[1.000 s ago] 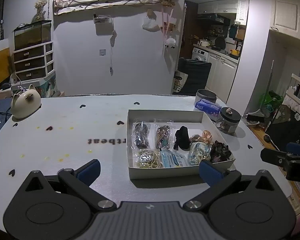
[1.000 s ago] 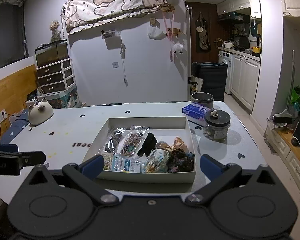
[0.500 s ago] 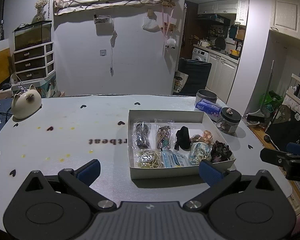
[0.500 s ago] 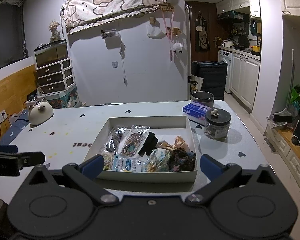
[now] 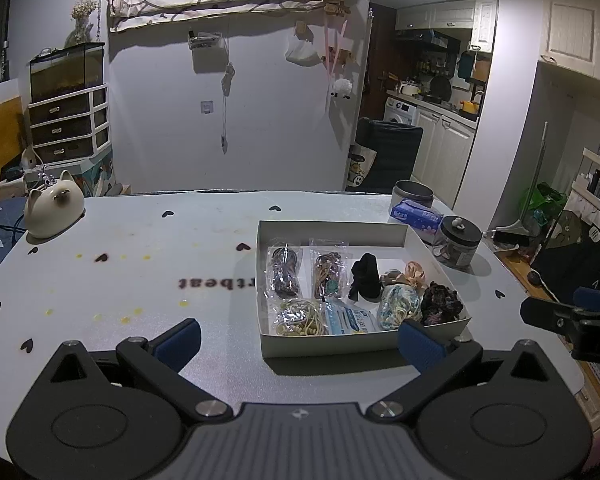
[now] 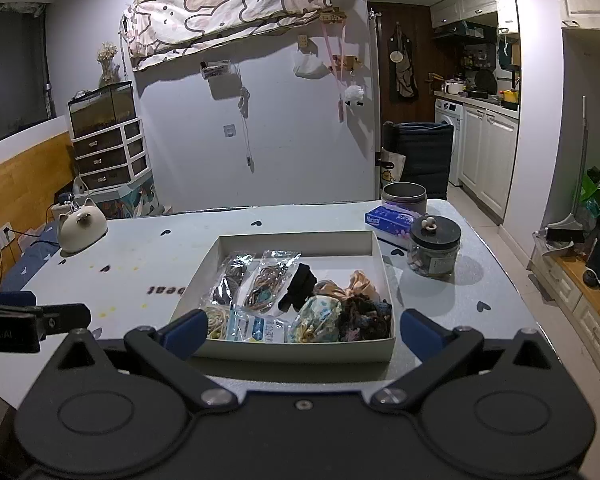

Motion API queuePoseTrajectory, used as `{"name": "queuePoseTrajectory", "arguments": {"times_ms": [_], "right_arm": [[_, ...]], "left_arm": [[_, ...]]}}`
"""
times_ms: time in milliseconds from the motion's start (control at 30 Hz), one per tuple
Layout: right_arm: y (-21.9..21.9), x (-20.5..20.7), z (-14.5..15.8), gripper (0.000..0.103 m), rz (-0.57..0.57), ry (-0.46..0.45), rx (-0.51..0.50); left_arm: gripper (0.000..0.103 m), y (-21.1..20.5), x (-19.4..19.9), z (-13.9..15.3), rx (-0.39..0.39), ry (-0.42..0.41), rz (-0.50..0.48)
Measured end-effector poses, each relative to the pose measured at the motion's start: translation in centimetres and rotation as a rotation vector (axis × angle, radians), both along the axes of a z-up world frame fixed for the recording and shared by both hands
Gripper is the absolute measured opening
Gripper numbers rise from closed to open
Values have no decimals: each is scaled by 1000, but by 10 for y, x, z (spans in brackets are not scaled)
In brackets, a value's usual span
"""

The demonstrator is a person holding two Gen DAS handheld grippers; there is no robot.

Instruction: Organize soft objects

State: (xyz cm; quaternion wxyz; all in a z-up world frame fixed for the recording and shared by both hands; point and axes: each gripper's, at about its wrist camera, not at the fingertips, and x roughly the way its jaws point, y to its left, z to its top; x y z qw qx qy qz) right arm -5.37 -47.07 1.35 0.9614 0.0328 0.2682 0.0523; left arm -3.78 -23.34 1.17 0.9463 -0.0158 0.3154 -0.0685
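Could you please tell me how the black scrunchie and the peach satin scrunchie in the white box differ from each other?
The black scrunchie is matte and dark, while the peach satin scrunchie is glossy and pale. The black scrunchie lies near the middle of the white box, next to a clear packet of hair ties; the peach satin scrunchie sits farther right, by the wall. The black one looks folded narrow, the peach one ruffled wide. Both lie loose, unpackaged.

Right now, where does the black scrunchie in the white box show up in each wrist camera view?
Left wrist: the black scrunchie sits right of centre, mid-box, left of the peach scrunchie.
Right wrist: black scrunchie near picture centre, mid-box, again left of the peach scrunchie.
Shared landmark: the lidded glass jar, on the table right of the white box.
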Motion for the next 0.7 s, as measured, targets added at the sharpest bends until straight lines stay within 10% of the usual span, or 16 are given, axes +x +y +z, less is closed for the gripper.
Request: {"name": "queuePoseTrajectory", "arguments": {"times_ms": [700], "right_arm": [[5,-4,0,103,-6,-4,5]], "left_arm": [[103,4,-4,6,1,-9,4]]}}
